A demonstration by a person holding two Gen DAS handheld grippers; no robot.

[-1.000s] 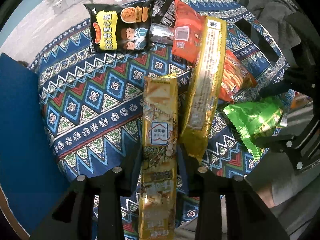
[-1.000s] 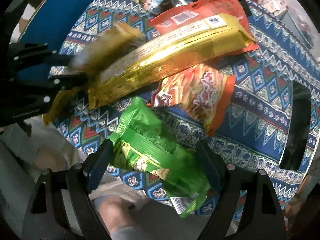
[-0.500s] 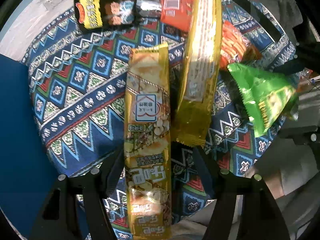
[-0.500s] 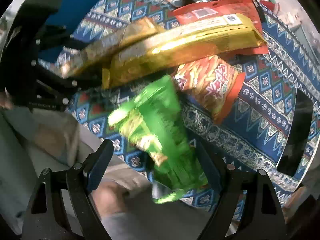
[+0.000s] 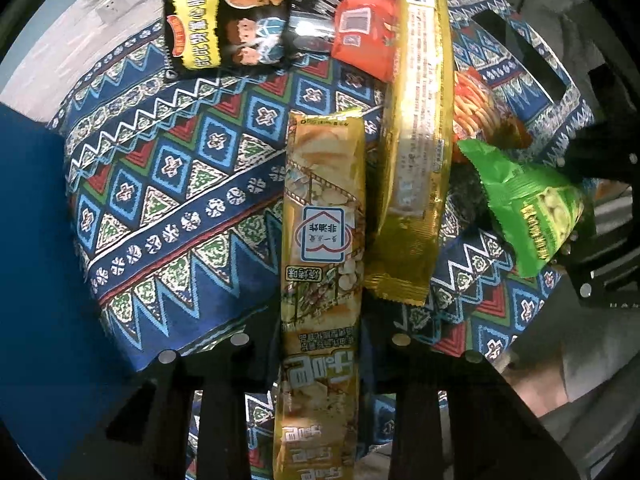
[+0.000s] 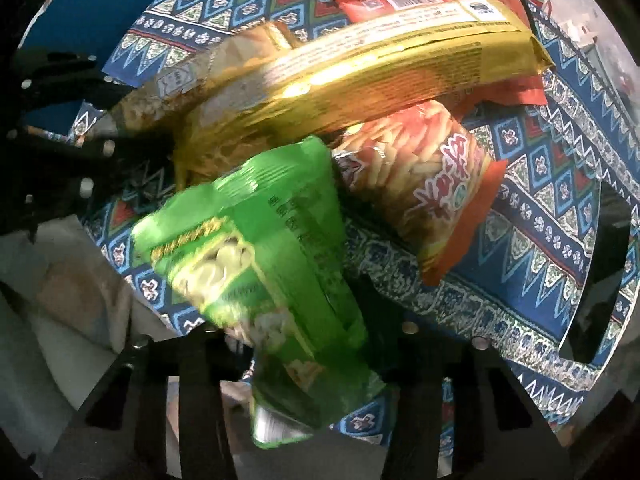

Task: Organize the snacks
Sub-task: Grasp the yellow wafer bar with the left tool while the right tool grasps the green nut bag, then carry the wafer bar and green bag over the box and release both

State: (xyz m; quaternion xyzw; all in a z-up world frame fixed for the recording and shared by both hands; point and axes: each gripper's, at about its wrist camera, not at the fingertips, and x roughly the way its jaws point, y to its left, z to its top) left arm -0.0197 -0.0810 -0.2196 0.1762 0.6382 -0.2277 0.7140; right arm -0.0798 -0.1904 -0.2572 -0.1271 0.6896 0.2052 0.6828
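The long biscuit pack [image 5: 324, 240] lies lengthwise on the patterned surface [image 5: 168, 184], its near end pinched in the left gripper [image 5: 320, 344], whose jaws have just closed. The green snack bag [image 6: 272, 264] sits clamped in the right gripper [image 6: 304, 332], jaws likewise just closed, at the surface's near edge. A gold pack [image 5: 416, 140] lies just beside the biscuit pack. Judged: both grips prepare lifts. Open cloth lies left; the right side is crowded.
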